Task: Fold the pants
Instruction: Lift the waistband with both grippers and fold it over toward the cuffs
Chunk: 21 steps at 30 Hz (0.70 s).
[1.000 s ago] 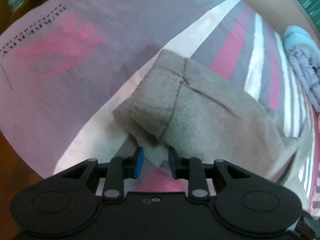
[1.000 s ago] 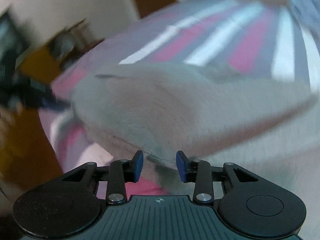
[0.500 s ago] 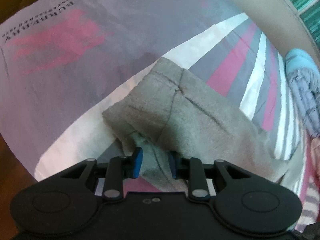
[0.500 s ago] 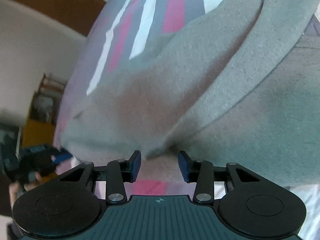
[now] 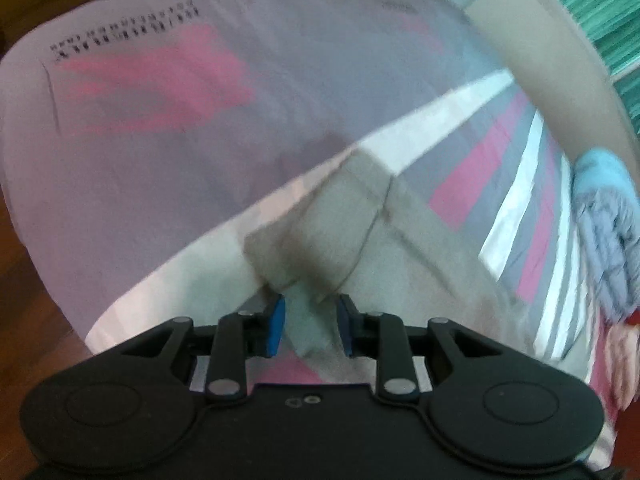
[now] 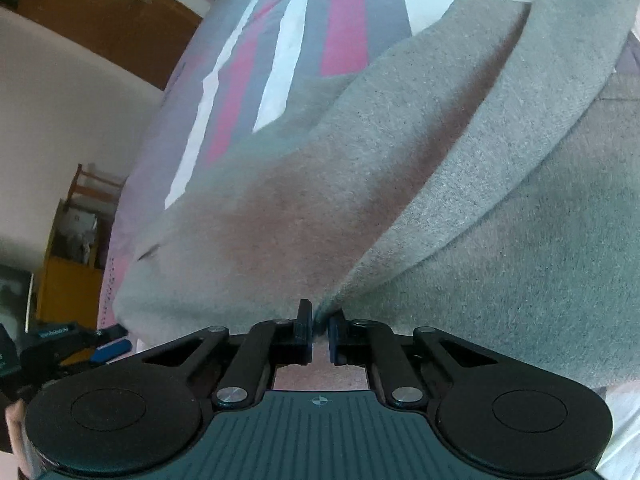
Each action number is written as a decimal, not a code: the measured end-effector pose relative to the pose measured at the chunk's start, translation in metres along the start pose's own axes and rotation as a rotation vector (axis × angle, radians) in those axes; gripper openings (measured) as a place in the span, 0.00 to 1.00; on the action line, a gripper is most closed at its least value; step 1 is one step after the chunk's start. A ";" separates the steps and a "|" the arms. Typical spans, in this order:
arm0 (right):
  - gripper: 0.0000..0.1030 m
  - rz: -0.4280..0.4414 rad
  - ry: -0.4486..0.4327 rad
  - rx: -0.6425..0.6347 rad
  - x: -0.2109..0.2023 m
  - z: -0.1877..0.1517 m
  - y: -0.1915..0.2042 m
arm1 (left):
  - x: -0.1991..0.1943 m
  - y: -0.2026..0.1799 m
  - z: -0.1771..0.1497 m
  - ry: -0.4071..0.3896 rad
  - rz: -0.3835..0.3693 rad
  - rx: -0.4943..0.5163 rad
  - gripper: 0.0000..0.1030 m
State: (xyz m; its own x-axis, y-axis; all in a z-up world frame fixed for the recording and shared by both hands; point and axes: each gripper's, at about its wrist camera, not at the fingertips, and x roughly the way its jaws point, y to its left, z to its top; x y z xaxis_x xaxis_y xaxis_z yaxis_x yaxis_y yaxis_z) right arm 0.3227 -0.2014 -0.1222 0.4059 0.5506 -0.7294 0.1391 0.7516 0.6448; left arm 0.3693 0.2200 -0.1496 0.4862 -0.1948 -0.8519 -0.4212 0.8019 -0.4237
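Grey fleece pants point(image 5: 360, 236) lie on a striped bedsheet point(image 5: 472, 184). In the left wrist view the cuffed end points at me. My left gripper point(image 5: 310, 330) is open, its blue pads point(image 5: 277, 322) on either side of a fold of the cuff without pinching it. In the right wrist view the pants point(image 6: 440, 208) fill the frame, with a band running diagonally. My right gripper point(image 6: 320, 336) has closed to a narrow gap on the pants' near edge.
The bed's lilac cover with pink print point(image 5: 160, 76) spreads beyond the pants. A blue-grey bundle of clothes point(image 5: 608, 220) lies at the right. A wooden door point(image 6: 104, 12), white wall and yellow shelf point(image 6: 68, 268) stand beyond the bed. The other gripper point(image 6: 60, 344) shows at the lower left.
My right gripper's jaws have closed from wide open onto the pants' edge. My left gripper has pulled back and lifted a little, staying open around the cuff.
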 end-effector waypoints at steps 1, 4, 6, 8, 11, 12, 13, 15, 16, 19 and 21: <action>0.07 -0.008 0.005 -0.003 0.002 -0.001 0.000 | -0.003 -0.002 0.002 -0.004 -0.005 0.002 0.17; 0.07 -0.024 0.011 -0.022 0.010 -0.002 0.004 | 0.003 -0.011 0.005 0.023 -0.025 0.022 0.26; 0.07 -0.021 0.014 -0.011 0.014 0.000 0.006 | 0.012 -0.017 0.004 0.037 -0.016 0.027 0.26; 0.07 -0.014 0.014 -0.004 0.013 -0.001 0.005 | 0.022 -0.020 0.002 0.048 -0.024 0.018 0.26; 0.07 -0.011 0.010 -0.008 0.009 -0.001 0.001 | 0.028 -0.020 -0.003 0.060 -0.007 -0.002 0.26; 0.07 -0.009 0.009 -0.006 0.009 -0.001 0.000 | 0.026 -0.017 -0.006 0.066 -0.024 -0.012 0.26; 0.07 -0.006 0.009 -0.001 0.009 -0.001 0.000 | 0.026 -0.015 -0.010 0.077 -0.030 -0.021 0.26; 0.07 -0.001 0.011 -0.003 0.010 0.000 0.000 | 0.028 -0.009 -0.018 0.104 -0.039 -0.053 0.26; 0.07 0.000 0.012 -0.005 0.010 0.001 -0.001 | 0.030 -0.006 -0.022 0.112 -0.044 -0.067 0.26; 0.07 0.002 0.011 -0.004 0.010 0.002 -0.003 | 0.033 -0.009 -0.019 0.076 -0.060 -0.064 0.26; 0.07 0.000 0.010 -0.009 0.010 0.002 -0.003 | 0.035 -0.015 -0.015 0.049 -0.049 -0.054 0.15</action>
State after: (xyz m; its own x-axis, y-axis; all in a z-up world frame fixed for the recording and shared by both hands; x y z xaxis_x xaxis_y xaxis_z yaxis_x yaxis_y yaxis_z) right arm 0.3278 -0.1985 -0.1307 0.3972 0.5537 -0.7318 0.1309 0.7551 0.6424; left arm 0.3808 0.1929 -0.1775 0.4695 -0.2621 -0.8431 -0.4390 0.7592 -0.4805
